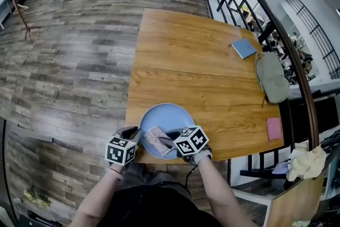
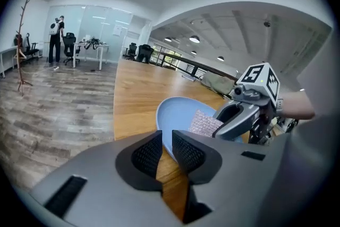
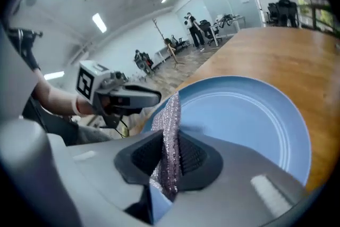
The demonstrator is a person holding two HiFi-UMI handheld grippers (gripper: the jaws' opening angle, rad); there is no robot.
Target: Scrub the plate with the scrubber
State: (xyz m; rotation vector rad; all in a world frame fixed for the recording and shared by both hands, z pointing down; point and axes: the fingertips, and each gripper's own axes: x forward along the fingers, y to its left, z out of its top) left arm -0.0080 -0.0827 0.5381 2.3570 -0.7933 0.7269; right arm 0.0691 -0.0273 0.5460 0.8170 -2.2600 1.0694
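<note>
Wooden desk [image 1: 212,61] carries the plate [image 1: 172,114]; our left fingers [image 2: 143,154] pinch its rim, right fingers [image 3: 194,157] clamp the scrubber [image 3: 171,130] (over the near side). Scrubbing seems underway; next we press flat and rub.

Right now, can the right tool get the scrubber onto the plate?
Probably yes. The right tool pinches the scrubber just above the plate, and nothing lies between them.

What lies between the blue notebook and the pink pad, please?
A grey bag lies between the blue notebook and the pink pad, seen in the head view.
</note>
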